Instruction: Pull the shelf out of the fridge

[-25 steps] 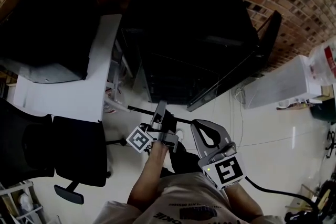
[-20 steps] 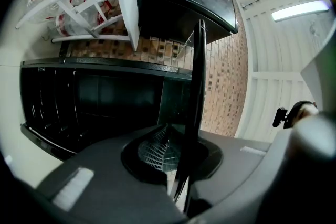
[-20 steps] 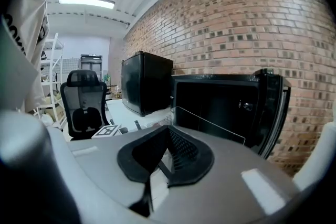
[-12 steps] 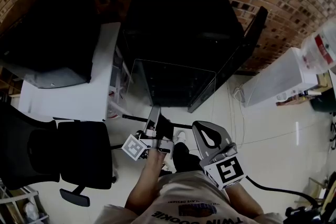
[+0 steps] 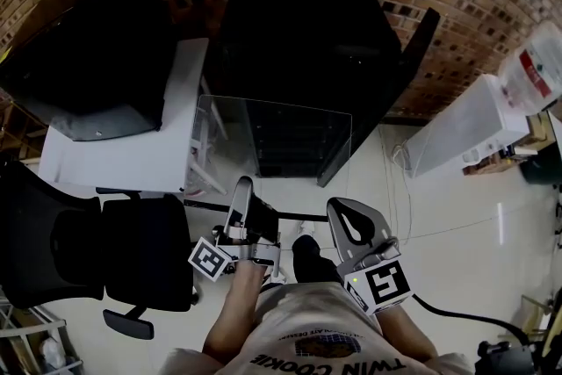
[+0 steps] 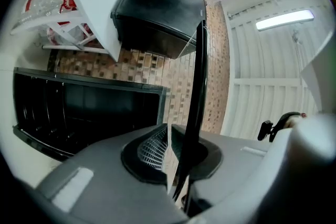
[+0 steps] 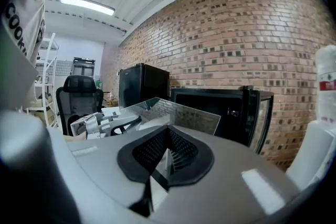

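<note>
Head view: my left gripper and right gripper both clamp the glass shelf by its near edge. I'd draw it level and evenly, clear of the fridge at upper centre.

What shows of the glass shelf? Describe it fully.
The glass shelf is a clear, flat, rectangular pane with a dark strip along its near edge. It appears to be out of the open black fridge and is held in the air in front of it. The left claw pinches the dark strip. The right claw pinches the pane's edge.
</note>
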A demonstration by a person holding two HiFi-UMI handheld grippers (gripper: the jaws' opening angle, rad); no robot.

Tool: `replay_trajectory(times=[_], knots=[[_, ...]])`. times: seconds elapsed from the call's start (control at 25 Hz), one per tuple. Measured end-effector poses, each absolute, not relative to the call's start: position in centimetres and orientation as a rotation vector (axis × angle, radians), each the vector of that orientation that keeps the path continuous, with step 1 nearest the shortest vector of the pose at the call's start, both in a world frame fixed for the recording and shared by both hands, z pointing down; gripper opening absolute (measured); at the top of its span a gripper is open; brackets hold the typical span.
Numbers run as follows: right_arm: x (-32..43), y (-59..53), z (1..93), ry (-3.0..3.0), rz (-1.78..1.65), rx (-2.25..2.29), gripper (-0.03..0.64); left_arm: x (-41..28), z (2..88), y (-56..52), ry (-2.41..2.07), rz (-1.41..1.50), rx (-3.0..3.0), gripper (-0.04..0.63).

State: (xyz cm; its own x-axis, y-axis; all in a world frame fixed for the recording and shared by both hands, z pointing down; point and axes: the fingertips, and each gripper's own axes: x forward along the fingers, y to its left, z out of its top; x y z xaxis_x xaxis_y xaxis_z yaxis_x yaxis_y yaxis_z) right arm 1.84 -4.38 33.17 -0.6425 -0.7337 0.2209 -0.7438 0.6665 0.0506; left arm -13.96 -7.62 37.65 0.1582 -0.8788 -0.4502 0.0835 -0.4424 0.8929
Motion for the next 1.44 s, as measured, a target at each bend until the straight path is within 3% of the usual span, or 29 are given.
replay_trajectory(times=[1.44], knots=[[1.3, -0.7, 31.3, -2.664, -0.012, 1.332, 0.004, -14.5, 33.8, -3.1, -0.662, -1.426, 1.661, 0.026]])
